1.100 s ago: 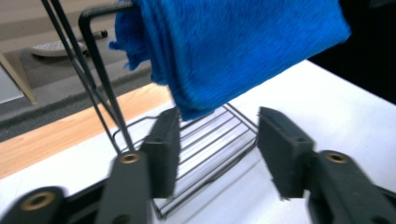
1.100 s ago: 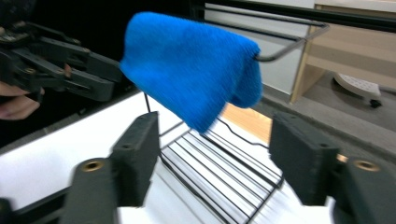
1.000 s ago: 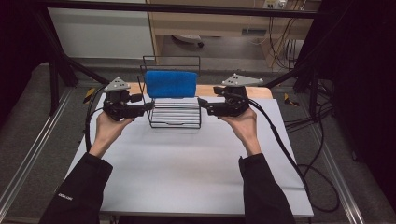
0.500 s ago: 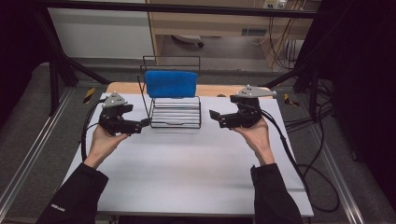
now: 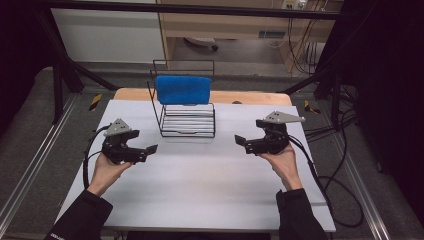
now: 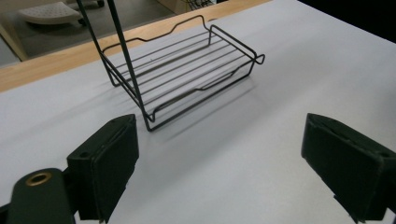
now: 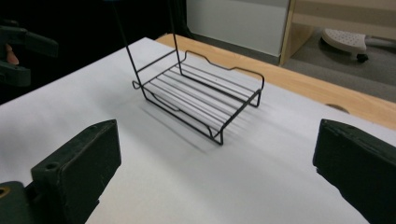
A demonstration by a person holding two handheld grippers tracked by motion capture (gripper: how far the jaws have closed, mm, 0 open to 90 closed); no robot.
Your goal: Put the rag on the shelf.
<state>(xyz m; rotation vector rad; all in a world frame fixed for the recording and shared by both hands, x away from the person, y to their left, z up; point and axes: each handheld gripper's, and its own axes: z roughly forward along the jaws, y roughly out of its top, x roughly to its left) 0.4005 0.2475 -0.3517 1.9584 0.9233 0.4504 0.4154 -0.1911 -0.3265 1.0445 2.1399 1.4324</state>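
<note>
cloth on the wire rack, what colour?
Blue; the cloth over the black wire rack shows best in the high view.

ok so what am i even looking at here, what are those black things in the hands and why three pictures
A person sits at a table covered in white, holding a hand-held two-jaw tool in each hand: the left gripper and the right gripper. The high view looks down from above the person's side. The other two pictures come from cameras riding on each gripper, looking out between its own black jaws. On the table stands a black wire rack with a tall back frame, and a blue towel is draped over that frame's top. The gripper views show the rack's empty lower tray. Both grippers have just been opening. They now stand wide open, hold nothing, and sit apart from the rack on either side.
</note>
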